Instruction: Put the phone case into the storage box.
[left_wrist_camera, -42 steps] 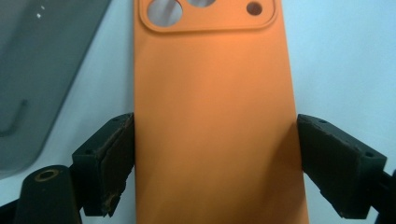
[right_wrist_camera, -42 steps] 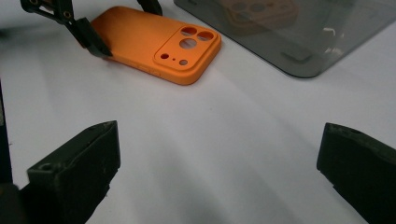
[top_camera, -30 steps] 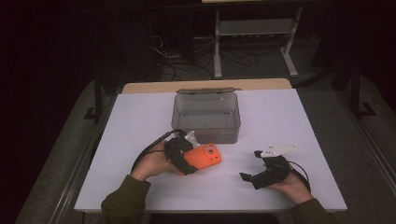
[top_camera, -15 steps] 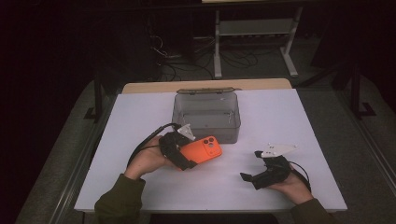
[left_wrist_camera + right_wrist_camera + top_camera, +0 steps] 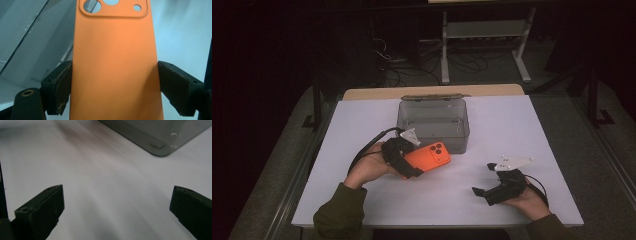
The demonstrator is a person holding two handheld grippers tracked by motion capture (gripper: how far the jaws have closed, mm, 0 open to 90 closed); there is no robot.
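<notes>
Phone case (image 5: 428, 158), orange, unmarked, clamped in left hand-held gripper (image 5: 404, 161); right hand-held gripper (image 5: 481, 191) agape.

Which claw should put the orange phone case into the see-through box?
Probably the left claw: it already grips the orange phone case right beside the see-through box. The right claw is open, with nothing between its jaws, farther away.

I can read no text, label, brand, number or sign anywhere from here. The back of the smooth orange phone case (image 5: 115, 62) is blank, with bare camera cut-outs and no logo. The clear grey plastic box (image 5: 433, 120) carries no lettering I can make out, and the white worktop (image 5: 512, 130) is unmarked.
</notes>
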